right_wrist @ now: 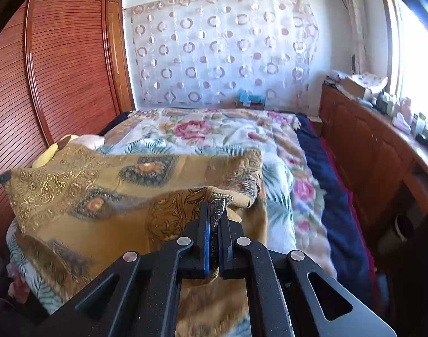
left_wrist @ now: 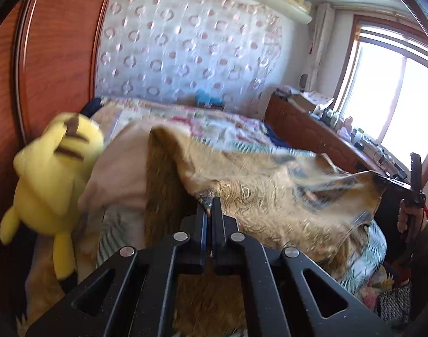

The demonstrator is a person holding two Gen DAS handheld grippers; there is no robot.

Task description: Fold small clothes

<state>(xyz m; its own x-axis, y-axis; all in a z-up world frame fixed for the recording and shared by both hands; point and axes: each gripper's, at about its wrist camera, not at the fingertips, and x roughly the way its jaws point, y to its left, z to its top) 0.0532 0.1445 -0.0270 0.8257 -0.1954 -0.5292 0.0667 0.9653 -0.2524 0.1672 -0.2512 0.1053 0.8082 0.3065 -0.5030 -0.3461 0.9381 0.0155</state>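
Left tool (left_wrist: 210, 207) view alone shows yellow plush (left_wrist: 53, 174) beside cloth (left_wrist: 270, 185).

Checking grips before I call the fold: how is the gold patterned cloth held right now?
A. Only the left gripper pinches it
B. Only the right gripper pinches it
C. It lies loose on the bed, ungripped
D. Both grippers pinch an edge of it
D: the left gripper and the right gripper are each shut on an edge of the gold patterned cloth, which hangs stretched between them above the bed.

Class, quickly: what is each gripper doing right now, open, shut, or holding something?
Left gripper: shut on the gold patterned cloth.
Right gripper: shut on the same cloth.
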